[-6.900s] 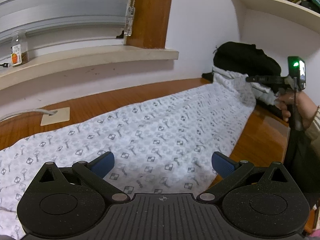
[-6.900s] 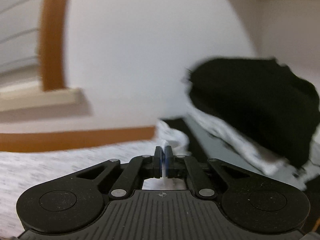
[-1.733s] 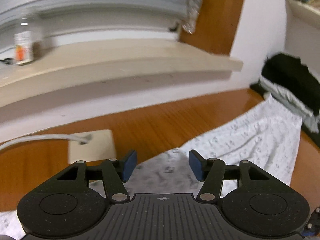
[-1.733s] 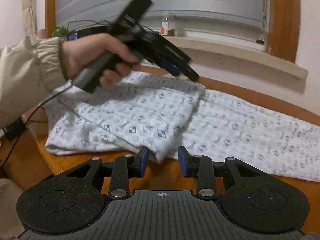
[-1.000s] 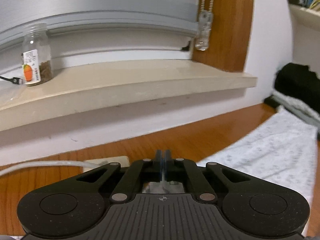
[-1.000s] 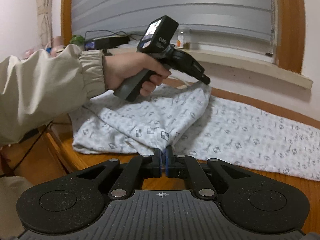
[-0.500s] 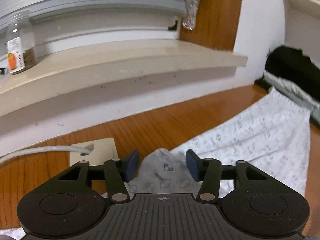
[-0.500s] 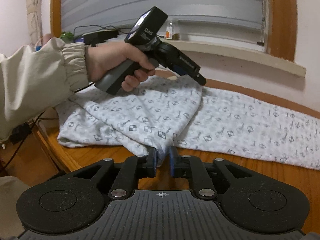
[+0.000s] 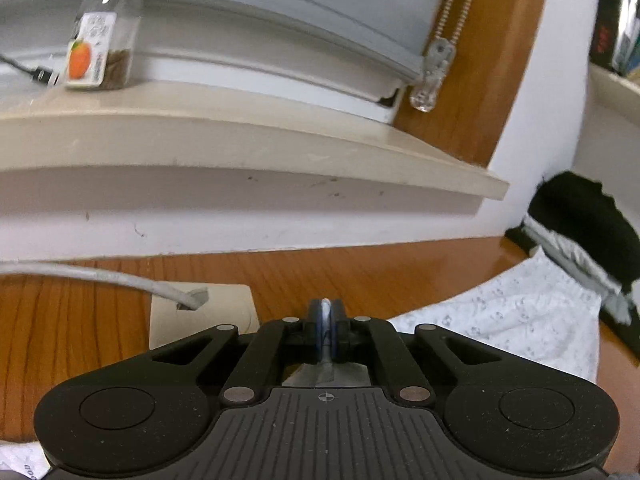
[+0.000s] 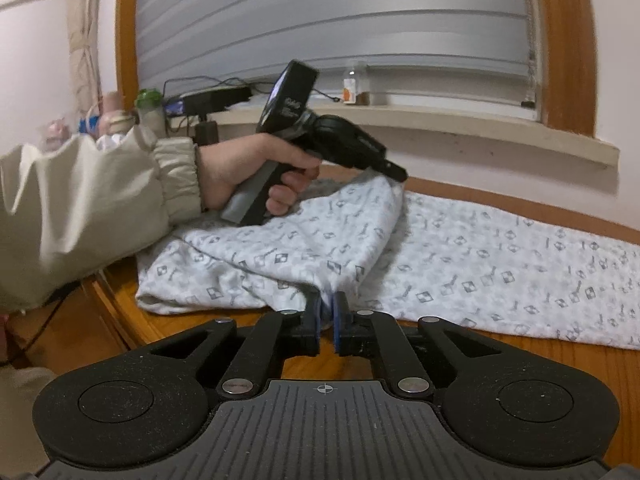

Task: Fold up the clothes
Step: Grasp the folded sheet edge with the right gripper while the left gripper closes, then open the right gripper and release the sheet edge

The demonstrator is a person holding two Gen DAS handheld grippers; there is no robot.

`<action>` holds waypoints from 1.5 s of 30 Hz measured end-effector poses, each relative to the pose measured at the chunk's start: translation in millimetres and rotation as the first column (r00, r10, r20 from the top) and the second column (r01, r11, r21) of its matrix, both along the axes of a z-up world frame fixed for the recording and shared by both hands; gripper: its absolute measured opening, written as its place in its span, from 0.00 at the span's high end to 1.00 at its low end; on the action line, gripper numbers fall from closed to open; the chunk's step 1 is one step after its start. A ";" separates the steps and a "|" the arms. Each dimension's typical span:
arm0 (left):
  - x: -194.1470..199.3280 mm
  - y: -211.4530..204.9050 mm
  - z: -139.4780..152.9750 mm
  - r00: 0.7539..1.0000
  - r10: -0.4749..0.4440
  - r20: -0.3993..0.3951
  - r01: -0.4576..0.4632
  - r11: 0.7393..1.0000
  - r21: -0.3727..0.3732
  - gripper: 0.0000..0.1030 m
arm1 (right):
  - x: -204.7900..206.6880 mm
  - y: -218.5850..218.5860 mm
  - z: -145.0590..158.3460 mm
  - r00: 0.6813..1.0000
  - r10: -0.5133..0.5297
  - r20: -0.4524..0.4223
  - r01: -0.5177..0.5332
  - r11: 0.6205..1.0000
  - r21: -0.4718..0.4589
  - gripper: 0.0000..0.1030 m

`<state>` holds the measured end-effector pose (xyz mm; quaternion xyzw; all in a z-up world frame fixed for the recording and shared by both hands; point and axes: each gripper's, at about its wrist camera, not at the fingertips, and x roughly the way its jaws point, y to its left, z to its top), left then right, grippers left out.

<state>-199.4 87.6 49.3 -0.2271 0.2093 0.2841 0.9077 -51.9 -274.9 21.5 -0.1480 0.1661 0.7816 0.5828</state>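
A white garment with small grey prints [image 10: 500, 272] lies along the wooden table [image 10: 520, 356], its left part folded over in a thick layer [image 10: 280, 256]. My left gripper [image 9: 326, 312] is shut on a fold of this cloth at the far edge; it also shows in the right wrist view [image 10: 396, 174], held by a hand above the fold. My right gripper [image 10: 327, 312] is closed on the near edge of the folded layer, with a narrow gap between the pads. The rest of the garment [image 9: 520, 320] stretches right.
A window sill [image 9: 240, 136] holds a small jar [image 9: 102, 40]. A grey cable [image 9: 100, 278] enters a beige plate [image 9: 200, 316] on the table. A black and grey clothes pile [image 9: 588, 224] sits at the far right. Cluttered items [image 10: 152, 108] stand at the left.
My left gripper, open around the fold half a second ago, has shut on it and lifted. My right gripper has pinched the near edge; the folded layer has risen slightly.
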 end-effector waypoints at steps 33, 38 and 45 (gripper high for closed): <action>24.5 -10.6 -1.1 0.994 -0.050 -0.100 0.058 0.995 0.079 0.96 | 3.8 16.8 -6.0 0.990 -0.104 0.099 0.111 0.992 -0.067 0.89; 31.8 -14.4 -1.2 0.989 -0.056 -0.137 0.071 0.992 0.107 0.96 | 10.4 16.5 3.1 0.988 -0.152 0.033 0.153 0.988 -0.037 0.89; 34.5 -23.3 15.2 0.997 -0.055 -0.056 0.063 0.985 0.161 0.96 | 0.4 24.6 9.4 0.994 -0.089 -0.067 0.091 0.995 0.033 0.77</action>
